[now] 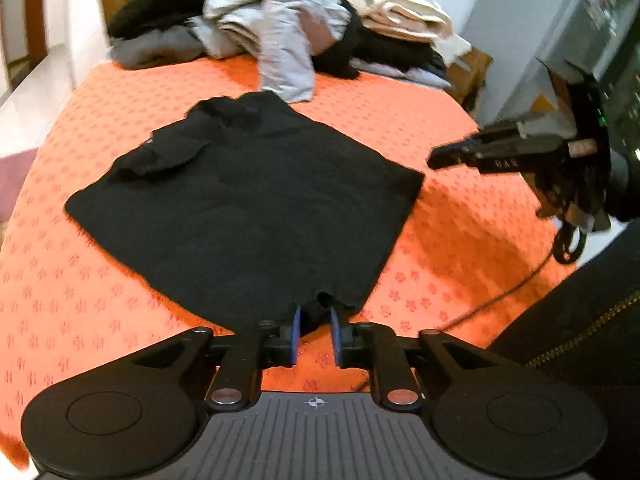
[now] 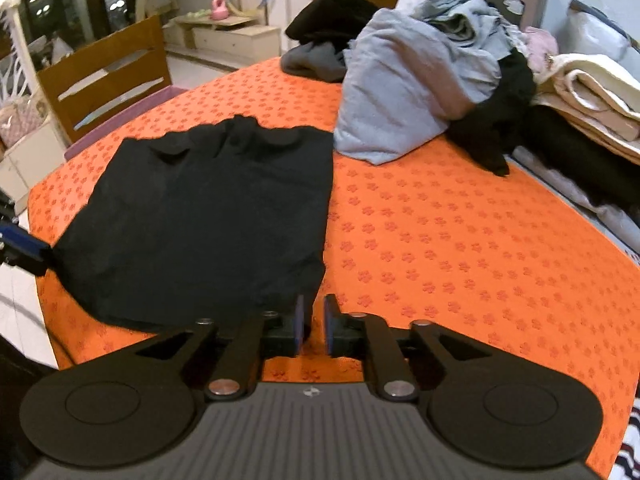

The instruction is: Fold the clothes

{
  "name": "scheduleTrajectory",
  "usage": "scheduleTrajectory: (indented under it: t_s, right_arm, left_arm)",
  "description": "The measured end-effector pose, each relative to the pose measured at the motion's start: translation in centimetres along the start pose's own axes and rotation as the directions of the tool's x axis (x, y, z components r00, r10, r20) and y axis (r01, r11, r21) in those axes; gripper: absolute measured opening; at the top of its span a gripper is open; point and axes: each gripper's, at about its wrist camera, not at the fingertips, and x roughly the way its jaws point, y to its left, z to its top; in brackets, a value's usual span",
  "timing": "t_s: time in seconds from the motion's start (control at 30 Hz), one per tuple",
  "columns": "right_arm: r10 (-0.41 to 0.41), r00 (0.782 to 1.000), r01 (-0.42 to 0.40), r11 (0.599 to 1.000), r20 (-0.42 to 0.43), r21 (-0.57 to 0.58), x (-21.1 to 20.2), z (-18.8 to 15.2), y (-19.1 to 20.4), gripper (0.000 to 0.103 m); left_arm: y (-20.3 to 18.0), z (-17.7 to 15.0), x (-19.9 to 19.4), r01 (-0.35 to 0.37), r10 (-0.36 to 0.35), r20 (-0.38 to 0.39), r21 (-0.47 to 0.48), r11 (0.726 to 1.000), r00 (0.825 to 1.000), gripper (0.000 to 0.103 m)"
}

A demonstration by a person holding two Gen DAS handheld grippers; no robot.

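Observation:
A black garment [image 1: 248,204] lies spread flat on the orange patterned cloth [image 1: 460,216], its sleeves folded in at the far end. My left gripper [image 1: 314,322] has the garment's near corner between its blue pads, jaws a little apart. My right gripper [image 2: 314,312] is at the garment's [image 2: 208,216] other near corner; the cloth touches its left pad, jaws a little apart. In the left wrist view the right gripper [image 1: 436,158] hangs just above the garment's right corner. The left gripper's fingers [image 2: 24,246] show at the right wrist view's left edge.
A pile of unfolded grey, black and cream clothes [image 2: 432,76] fills the far end of the surface. A wooden chair [image 2: 104,76] stands at the far left. A cable [image 1: 496,300] trails over the cloth at the right.

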Motion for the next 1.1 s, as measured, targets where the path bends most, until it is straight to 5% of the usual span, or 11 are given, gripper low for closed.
scheduleTrajectory:
  t_s: [0.1,0.27,0.3,0.33,0.53,0.67,0.8,1.1]
  right_arm:
    - [0.034,0.999,-0.034,0.998,-0.004,0.053,0.8,0.3,0.0,0.041]
    - [0.012,0.998,-0.005,0.993,-0.061,0.117,3.9,0.0,0.1,0.041]
    - [0.008,0.997,0.003,0.989,-0.071,0.149,4.3,-0.1,-0.1,0.033]
    - [0.004,0.997,0.010,0.984,-0.080,0.180,4.6,-0.3,-0.4,0.007]
    - [-0.057,0.995,0.075,0.967,-0.079,0.244,3.1,-1.1,-2.1,0.005]
    - [-0.152,0.985,0.169,0.950,-0.085,0.261,1.9,-1.8,-2.8,0.009]
    - [-0.211,0.975,0.223,0.941,-0.075,0.256,0.3,-1.9,-1.3,0.031]
    - [-0.158,0.987,0.145,0.940,0.017,0.309,-2.0,-2.6,8.0,0.037]
  left_arm:
    - [0.7,0.0,-1.1,-0.011,0.013,0.024,-0.074,0.997,1.000,0.027]
    - [2.5,0.3,-2.2,-0.099,0.110,0.058,-0.165,0.981,0.992,0.032]
    - [2.9,0.5,-2.3,-0.125,0.138,0.062,-0.181,0.976,0.989,0.034]
    - [3.3,0.6,-2.4,-0.150,0.165,0.066,-0.196,0.969,0.984,0.035]
    - [6.3,2.0,-3.0,-0.243,0.272,0.090,-0.250,0.937,0.958,0.044]
    - [8.3,3.2,-2.3,-0.244,0.270,0.099,-0.213,0.946,0.958,0.049]
    - [10.0,4.6,-0.6,-0.220,0.230,0.077,-0.120,0.968,0.970,0.049]
    - [13.7,7.7,3.0,-0.083,0.085,-0.002,0.170,0.982,0.996,0.049]
